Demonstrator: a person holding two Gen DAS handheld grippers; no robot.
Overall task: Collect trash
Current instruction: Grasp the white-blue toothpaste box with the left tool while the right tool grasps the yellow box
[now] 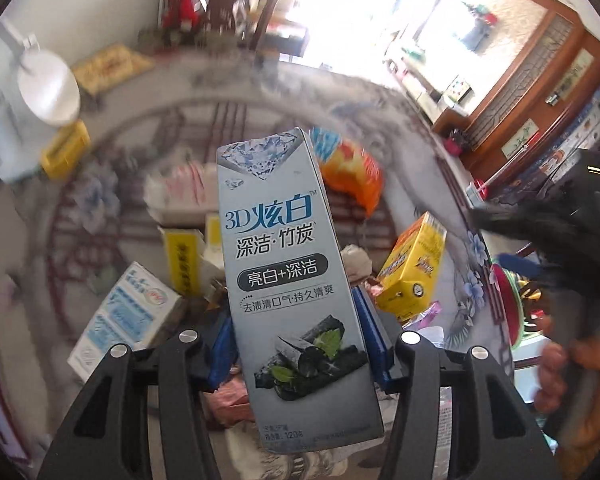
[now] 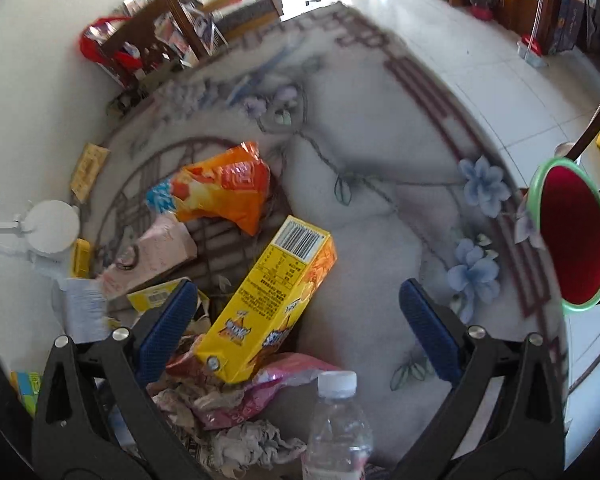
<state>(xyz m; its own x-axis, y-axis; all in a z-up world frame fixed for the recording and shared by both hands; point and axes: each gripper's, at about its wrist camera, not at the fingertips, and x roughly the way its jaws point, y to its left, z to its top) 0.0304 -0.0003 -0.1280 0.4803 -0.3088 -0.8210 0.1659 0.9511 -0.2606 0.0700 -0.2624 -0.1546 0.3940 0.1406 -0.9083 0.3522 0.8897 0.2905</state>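
Observation:
My left gripper [image 1: 300, 340] is shut on a grey toothpaste box [image 1: 288, 280] and holds it upright above the trash pile. My right gripper [image 2: 300, 328] is open and empty over the table, with a yellow carton [image 2: 276, 304] lying between its fingers below. An orange snack bag [image 2: 224, 188] lies beyond it and also shows in the left wrist view [image 1: 352, 172]. A clear water bottle [image 2: 336, 428] stands at the bottom. Crumpled paper [image 2: 252, 440] and a pink wrapper [image 2: 260, 392] lie near it. A red bin with a green rim [image 2: 576, 236] stands at the right edge.
A round table with a floral cloth [image 2: 380, 160] holds the pile. A white-blue box [image 1: 124, 312], a yellow box [image 1: 184, 260] and a white lamp base [image 1: 48, 88] are at the left. A wooden chair [image 2: 168, 28] stands behind the table. Tiled floor [image 2: 480, 60] lies to the right.

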